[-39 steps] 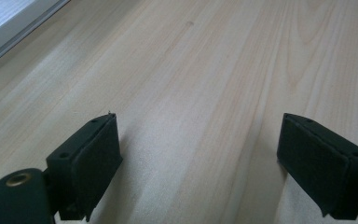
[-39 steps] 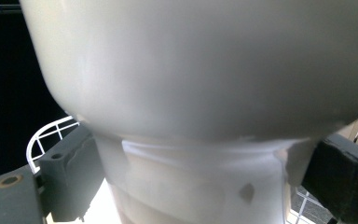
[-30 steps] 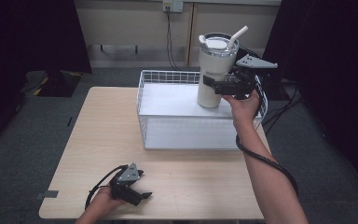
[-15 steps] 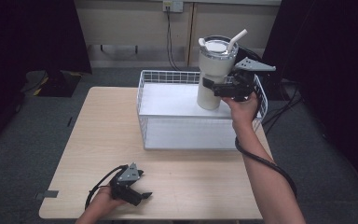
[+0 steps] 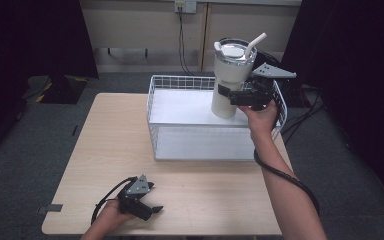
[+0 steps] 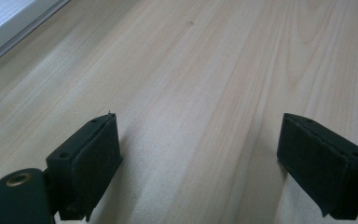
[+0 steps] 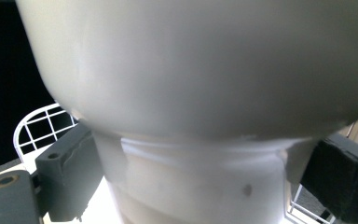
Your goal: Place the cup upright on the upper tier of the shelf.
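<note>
A tall white tumbler (image 5: 230, 67) with a lid and a white straw stands upright over the right part of a white wire basket (image 5: 152, 107). My right gripper (image 5: 227, 95) is shut on its narrow lower section, coming in from the right. In the right gripper view both pads (image 7: 70, 172) press against the tumbler (image 7: 191, 93). I cannot tell whether its base touches the basket floor. My left gripper (image 5: 154, 197) rests on the table's near left part, open, with bare wood between its jaws (image 6: 200, 158).
The basket sits at the far right of the light wooden table (image 5: 105, 145), and its wire rim (image 7: 37, 126) shows below the tumbler. A black cable (image 5: 285, 175) trails along the right forearm. Dark curtains and grey floor surround the table.
The tumbler has straightened from a slight tilt and, with the right gripper, sunk a little toward the basket. The left gripper has not moved.
</note>
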The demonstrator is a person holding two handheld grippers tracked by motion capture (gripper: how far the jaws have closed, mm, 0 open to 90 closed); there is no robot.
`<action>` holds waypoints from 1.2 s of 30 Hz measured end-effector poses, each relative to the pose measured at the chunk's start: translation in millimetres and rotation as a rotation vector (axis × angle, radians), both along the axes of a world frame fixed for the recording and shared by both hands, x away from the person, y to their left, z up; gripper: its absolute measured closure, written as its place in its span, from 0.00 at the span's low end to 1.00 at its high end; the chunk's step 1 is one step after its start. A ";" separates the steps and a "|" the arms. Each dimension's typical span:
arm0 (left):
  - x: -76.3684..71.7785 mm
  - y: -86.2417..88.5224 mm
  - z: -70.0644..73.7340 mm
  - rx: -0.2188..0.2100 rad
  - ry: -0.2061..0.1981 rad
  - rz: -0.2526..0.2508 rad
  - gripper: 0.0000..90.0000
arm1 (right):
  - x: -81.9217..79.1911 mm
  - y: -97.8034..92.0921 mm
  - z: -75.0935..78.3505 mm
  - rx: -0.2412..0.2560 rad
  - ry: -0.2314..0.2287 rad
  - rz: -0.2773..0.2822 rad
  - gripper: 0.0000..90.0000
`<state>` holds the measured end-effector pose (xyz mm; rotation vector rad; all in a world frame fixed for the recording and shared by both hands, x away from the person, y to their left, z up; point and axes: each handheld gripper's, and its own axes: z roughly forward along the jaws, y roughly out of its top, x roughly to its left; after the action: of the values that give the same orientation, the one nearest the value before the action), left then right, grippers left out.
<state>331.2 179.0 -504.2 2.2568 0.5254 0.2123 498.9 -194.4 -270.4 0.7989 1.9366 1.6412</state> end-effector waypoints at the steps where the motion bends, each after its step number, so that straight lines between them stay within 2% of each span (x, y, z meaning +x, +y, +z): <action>1: 0.0 0.0 0.0 0.000 0.000 0.000 0.14 | -0.2 0.4 0.2 -0.002 0.003 -0.003 0.10; 8: 0.1 0.0 0.0 0.000 0.000 -0.001 0.14 | -0.7 -0.2 -2.6 -0.006 0.003 -0.004 0.09; 10: 0.1 0.0 0.0 0.000 0.000 0.000 0.14 | -1.2 -0.9 -6.1 -0.041 0.021 -0.002 0.09; 13: 0.1 0.0 0.0 -0.001 0.001 0.000 0.14 | -4.3 -3.1 -10.0 -0.048 0.023 -0.007 0.10; 19: 0.1 -0.1 -0.1 0.000 0.000 -0.001 0.14 | -13.5 -11.8 -11.8 -0.087 0.027 -0.010 0.13; 22: 0.1 -0.1 -0.1 0.000 -0.001 0.000 0.14 | -19.4 -17.7 -12.7 -0.081 0.031 -0.002 0.14; 26: 0.0 -0.2 -0.2 -0.002 0.001 0.000 0.14 | -27.4 -20.5 -15.1 -0.116 0.027 0.014 0.14; 36: 0.1 -0.1 -0.1 0.000 -0.001 0.000 0.14 | -50.4 -25.8 -16.1 -0.127 0.010 0.058 0.14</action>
<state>331.3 178.9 -504.3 2.2567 0.5247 0.2128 448.5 -220.2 -286.6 0.7085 2.0655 1.5320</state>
